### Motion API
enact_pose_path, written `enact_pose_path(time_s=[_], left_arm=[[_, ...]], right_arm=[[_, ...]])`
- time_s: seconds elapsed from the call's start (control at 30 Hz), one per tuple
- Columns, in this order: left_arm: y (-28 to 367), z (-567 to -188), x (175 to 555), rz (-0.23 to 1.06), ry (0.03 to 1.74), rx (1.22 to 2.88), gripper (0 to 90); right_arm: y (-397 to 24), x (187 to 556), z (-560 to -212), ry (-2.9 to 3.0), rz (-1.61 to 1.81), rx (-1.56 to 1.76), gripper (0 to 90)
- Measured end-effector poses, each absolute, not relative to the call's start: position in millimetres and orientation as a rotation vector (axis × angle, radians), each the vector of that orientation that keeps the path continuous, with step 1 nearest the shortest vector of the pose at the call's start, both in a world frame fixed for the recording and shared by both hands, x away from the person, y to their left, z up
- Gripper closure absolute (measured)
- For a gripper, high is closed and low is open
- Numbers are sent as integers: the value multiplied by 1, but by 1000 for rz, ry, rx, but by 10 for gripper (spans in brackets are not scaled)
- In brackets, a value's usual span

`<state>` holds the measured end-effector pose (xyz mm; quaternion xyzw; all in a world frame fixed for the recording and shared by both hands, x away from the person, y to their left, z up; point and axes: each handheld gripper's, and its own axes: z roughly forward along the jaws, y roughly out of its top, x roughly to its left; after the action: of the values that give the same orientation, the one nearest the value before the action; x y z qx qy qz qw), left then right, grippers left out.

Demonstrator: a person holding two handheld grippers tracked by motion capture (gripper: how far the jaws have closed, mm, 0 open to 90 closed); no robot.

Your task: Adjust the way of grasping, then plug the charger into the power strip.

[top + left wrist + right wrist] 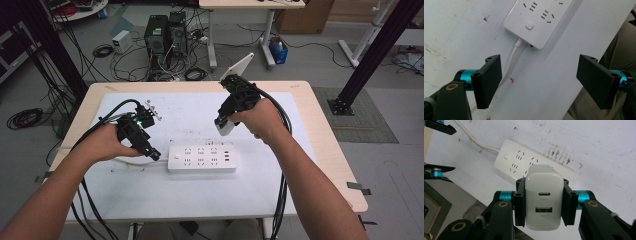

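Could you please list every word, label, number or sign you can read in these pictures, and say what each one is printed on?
"USB-C": faint grey print under the upper port of the white charger held in the right tongs; only just readable.
Print under the charger's lower port: too blurred to read.
Power strip: a small mark on its switch button, too small to read; no other text found.
Computer towers on the floor: any labels too small to read.
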<state>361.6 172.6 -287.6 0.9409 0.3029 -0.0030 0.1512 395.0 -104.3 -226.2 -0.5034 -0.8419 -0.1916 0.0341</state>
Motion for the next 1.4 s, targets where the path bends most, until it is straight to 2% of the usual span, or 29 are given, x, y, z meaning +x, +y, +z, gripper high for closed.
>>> enact_pose_path(time_s=[0.5,1.4], left_arm=[[168,-290,361,13,874,2758,207],[176,-290,350,48,856,2746,207]], right_arm=[[-81,409,-246,-2697,-280,-1628,622],[-87,410,-242,-2701,-355,-1604,623]])
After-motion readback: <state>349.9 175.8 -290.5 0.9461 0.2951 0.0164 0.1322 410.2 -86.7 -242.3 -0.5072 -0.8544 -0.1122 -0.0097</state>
